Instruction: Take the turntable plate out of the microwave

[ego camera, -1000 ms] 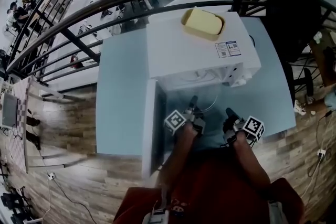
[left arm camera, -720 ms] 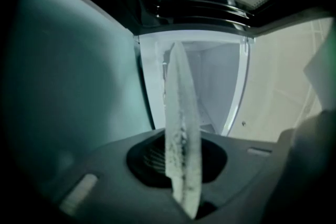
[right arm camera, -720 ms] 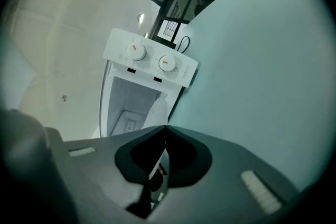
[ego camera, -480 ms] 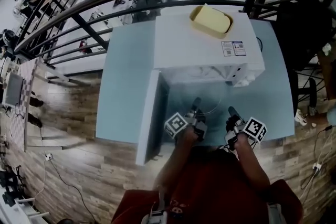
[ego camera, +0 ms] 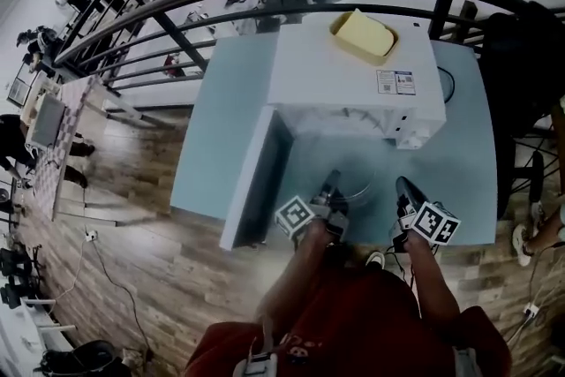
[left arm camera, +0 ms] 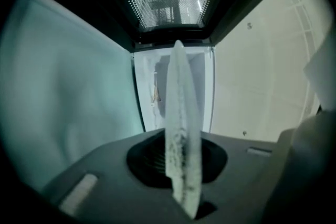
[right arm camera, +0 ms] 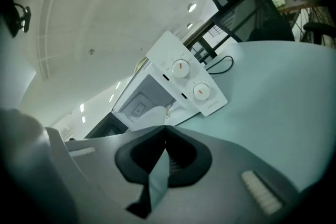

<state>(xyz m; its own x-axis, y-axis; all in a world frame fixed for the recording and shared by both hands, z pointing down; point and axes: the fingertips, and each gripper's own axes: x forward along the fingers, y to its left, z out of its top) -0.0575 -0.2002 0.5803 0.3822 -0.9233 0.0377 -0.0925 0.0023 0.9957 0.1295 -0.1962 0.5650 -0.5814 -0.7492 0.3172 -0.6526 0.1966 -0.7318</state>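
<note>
The microwave (ego camera: 353, 84) stands on the worktop (ego camera: 221, 137) with its door (ego camera: 252, 181) open. The turntable plate (left arm camera: 181, 134) now hangs in front of the opening, further out than a second ago, so the removal seems nearly done. The left gripper (ego camera: 330, 183) clamps its rim. The right gripper (ego camera: 403, 185) is closed on nothing.

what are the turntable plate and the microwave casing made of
Round clear turntable plate: likely glass, translucent and pale seen edge-on. White box-shaped microwave casing: probably painted metal, smooth matte white; could be plastic.
</note>
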